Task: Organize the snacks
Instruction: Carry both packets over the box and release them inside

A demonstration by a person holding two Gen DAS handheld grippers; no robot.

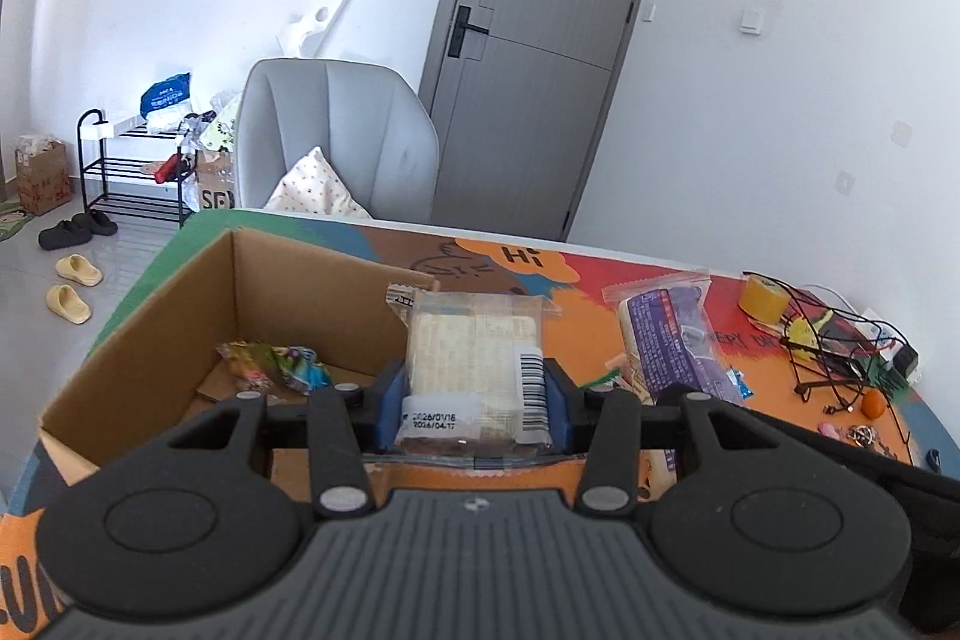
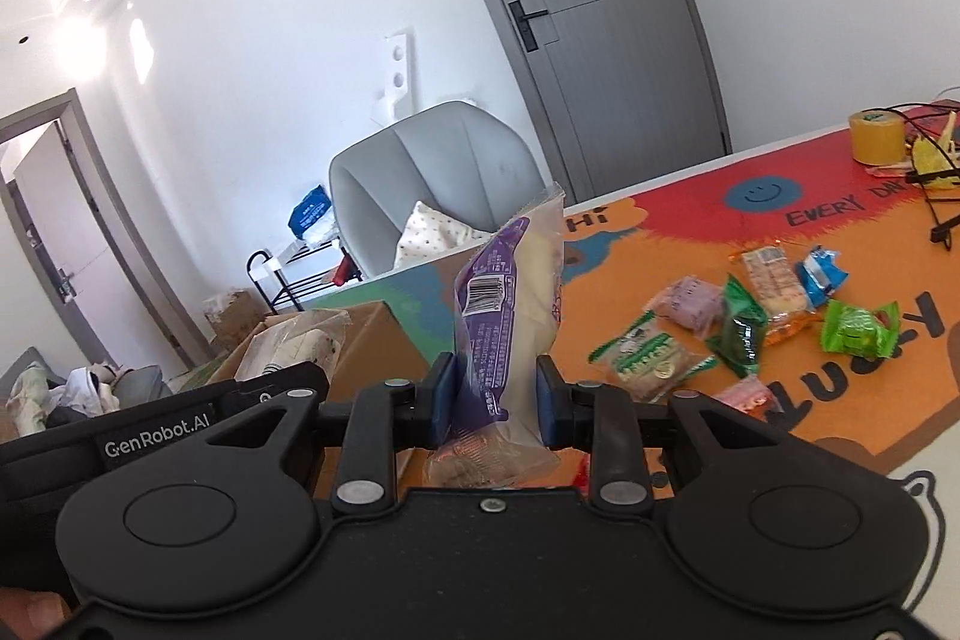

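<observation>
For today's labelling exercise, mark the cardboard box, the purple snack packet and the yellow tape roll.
cardboard box (image 1: 312, 280): left wrist view, inner back wall.
purple snack packet (image 2: 489, 334): right wrist view, purple printed side below the barcode.
yellow tape roll (image 2: 876, 139): right wrist view, outer side.

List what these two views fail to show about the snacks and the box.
- Left wrist view: the cardboard box floor is partly hidden by the left gripper and its clear-wrapped snack.
- Right wrist view: the purple-wrapped snack label is too small to read.
- Right wrist view: the right gripper body hides the near mat.
</observation>
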